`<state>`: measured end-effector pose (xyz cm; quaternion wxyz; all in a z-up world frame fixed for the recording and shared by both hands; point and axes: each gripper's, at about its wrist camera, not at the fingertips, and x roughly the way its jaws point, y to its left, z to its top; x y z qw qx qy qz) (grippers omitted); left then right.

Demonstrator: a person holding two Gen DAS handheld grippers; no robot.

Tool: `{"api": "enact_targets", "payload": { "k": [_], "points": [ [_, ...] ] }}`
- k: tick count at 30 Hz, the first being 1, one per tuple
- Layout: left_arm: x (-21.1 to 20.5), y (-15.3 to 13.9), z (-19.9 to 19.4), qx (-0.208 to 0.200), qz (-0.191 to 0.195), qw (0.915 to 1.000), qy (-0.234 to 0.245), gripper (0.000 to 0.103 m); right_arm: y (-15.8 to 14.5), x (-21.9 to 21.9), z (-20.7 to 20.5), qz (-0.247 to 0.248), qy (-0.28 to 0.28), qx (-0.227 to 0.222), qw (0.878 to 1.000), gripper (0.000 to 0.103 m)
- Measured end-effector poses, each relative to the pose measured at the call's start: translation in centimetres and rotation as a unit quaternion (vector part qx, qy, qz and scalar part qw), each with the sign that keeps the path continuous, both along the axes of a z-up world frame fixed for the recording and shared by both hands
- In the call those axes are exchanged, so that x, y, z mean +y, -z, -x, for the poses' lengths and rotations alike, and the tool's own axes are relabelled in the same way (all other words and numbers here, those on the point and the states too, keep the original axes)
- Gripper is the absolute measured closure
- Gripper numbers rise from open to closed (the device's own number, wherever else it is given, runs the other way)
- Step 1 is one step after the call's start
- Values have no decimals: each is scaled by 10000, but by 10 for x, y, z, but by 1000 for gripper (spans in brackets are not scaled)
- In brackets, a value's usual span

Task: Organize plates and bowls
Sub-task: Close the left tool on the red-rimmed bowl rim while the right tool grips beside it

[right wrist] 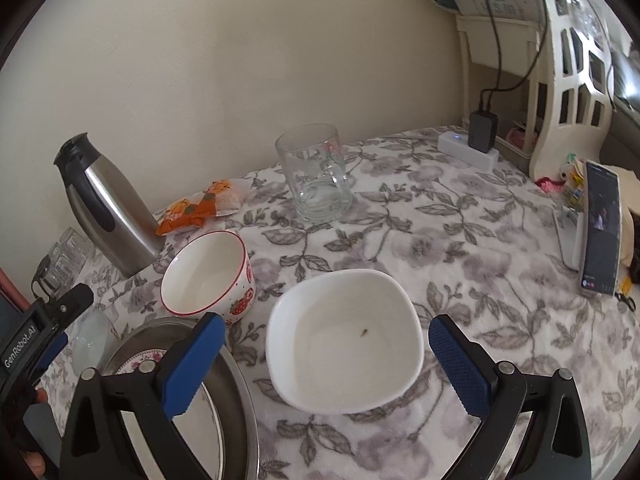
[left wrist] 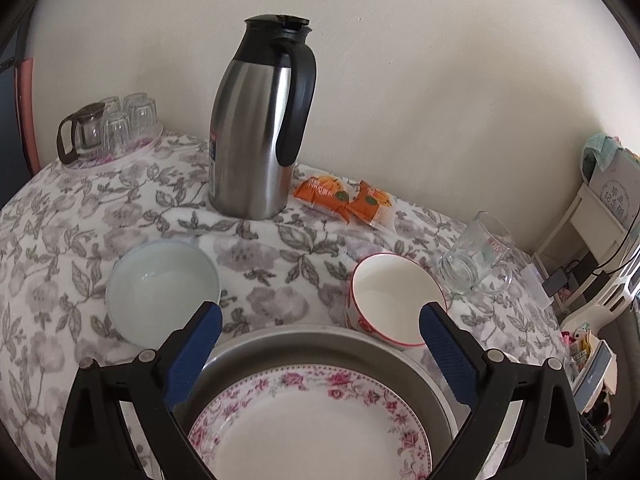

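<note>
So the left tool (left wrist: 320, 332) is spread wide with nothing between its blue pads, angled down over the floral plate (left wrist: 312, 424), which sits inside the metal tray (left wrist: 320, 338) right under it. Just past its left finger is the pale blue bowl (left wrist: 162, 288), and just past the right finger is the red-rimmed bowl (left wrist: 394, 298), touching or nearly touching the tray's far rim. Further out are the steel thermos (left wrist: 256, 128), the orange snack packets (left wrist: 348, 200) and a glass mug (left wrist: 476, 260); there's open floral cloth between the two bowls. The right tool (right wrist: 326, 338) is also wide and gripping nothing, tilted down, with the white square bowl (right wrist: 344, 340) sitting on the surface (right wrist: 500, 320) between and just ahead of its fingers, clear of both pads. To its left the strawberry side of the red-rimmed bowl is close by, tray edge below that. Plenty of bare cloth to its right, out to the propped phone (right wrist: 600, 232) by the surface edge.
</note>
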<state>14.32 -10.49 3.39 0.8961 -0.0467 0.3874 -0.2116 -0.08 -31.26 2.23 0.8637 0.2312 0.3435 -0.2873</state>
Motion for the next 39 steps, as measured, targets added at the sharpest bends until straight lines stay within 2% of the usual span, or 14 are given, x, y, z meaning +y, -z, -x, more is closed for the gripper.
{"api": "enact_targets", "payload": {
  "k": [6, 10, 15, 18, 23, 26, 28, 31, 34, 37, 39],
  "points": [
    [-2, 7, -11, 189, 239, 9995, 87, 4, 2, 4, -17, 201, -234, 14, 9995, 0],
    [-12, 14, -16, 292, -83, 9994, 178, 4, 7, 2, -26, 165, -294, 98, 9994, 0],
    [-21, 17, -29, 551, -274, 9969, 493, 4, -2, 5, -45, 458, -568, 181, 9972, 0],
    [-26, 11, -37, 447, -516, 9964, 513, 4, -9, 5, -59, 499, -696, 264, 9960, 0],
    [-32, -10, -44, -98, -645, 9958, 639, 4, -18, 2, -80, 586, -752, 503, 9942, 0],
    [-35, -18, -54, -172, -799, 9948, 602, 4, -24, -1, -88, 788, -846, 517, 9919, 0],
    [-38, -20, -61, -154, -1046, 9935, 415, 4, -26, -1, -94, 869, -931, 555, 9903, 0],
    [-40, -20, -73, -229, -1415, 9895, 197, 4, -26, -5, -104, 785, -1123, 665, 9883, 0],
    [-45, -10, -87, 35, -1704, 9848, 328, 4, -23, -13, -110, 570, -1057, 754, 9899, 0],
    [-45, 0, -98, 411, -1695, 9839, 394, 4, -21, -25, -113, 257, -914, 679, 9932, 1],
    [-47, 5, -101, 565, -1644, 9836, 472, 4, -16, -30, -117, 0, -1021, 681, 9924, 11]
  ]
}}
